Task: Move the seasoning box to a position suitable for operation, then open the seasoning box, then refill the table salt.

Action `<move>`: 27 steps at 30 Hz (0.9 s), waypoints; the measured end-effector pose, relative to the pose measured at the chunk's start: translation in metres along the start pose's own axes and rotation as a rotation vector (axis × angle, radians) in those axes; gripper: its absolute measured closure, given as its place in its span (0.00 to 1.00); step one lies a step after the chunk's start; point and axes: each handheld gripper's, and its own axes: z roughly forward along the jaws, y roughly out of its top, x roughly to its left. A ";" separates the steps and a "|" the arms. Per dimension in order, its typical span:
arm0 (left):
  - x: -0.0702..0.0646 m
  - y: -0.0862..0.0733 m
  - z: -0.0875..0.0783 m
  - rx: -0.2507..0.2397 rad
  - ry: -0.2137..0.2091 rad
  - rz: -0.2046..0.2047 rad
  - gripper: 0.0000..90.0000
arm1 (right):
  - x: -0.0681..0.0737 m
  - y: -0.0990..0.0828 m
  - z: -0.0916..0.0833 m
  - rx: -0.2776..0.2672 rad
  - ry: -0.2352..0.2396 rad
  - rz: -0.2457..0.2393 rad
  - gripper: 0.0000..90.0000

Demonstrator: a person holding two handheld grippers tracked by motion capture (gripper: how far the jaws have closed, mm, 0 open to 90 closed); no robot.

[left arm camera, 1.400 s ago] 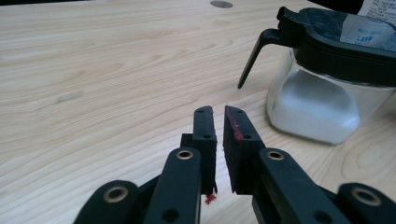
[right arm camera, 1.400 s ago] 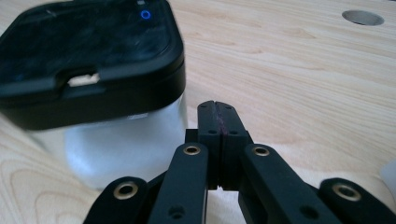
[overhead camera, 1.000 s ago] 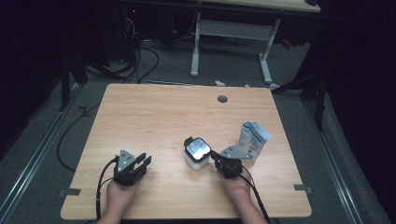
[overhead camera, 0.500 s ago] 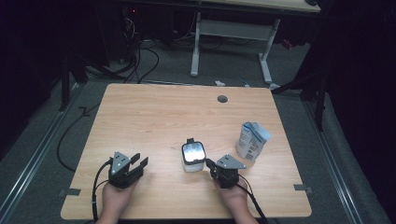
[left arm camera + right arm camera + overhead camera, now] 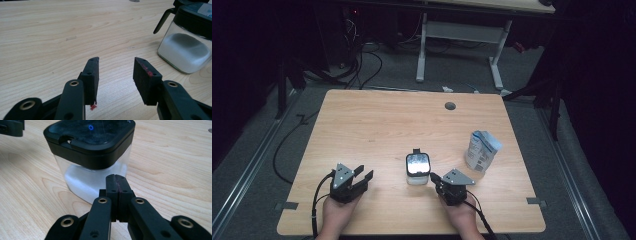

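left gripper [image 5: 362,179]: jaws apart, just been opening, nothing between; right gripper [image 5: 435,178]: jaws together beside jar [image 5: 417,168]

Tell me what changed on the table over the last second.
The right gripper, fingers shut, pulled back from the jar toward the person and holds nothing. The left gripper stayed put while its fingers were just opening, nothing between them. Jar and carton kept their places.
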 end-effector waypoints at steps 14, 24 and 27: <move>0.003 -0.006 -0.005 0.014 0.004 -0.012 0.58 | -0.007 -0.009 -0.012 -0.004 -0.019 -0.003 0.95; 0.008 -0.006 -0.014 0.005 0.025 0.002 0.54 | -0.034 -0.021 -0.033 -0.002 -0.063 0.031 0.86; 0.015 -0.012 -0.018 0.032 0.024 0.019 0.53 | -0.044 -0.026 -0.042 -0.004 -0.078 0.050 0.82</move>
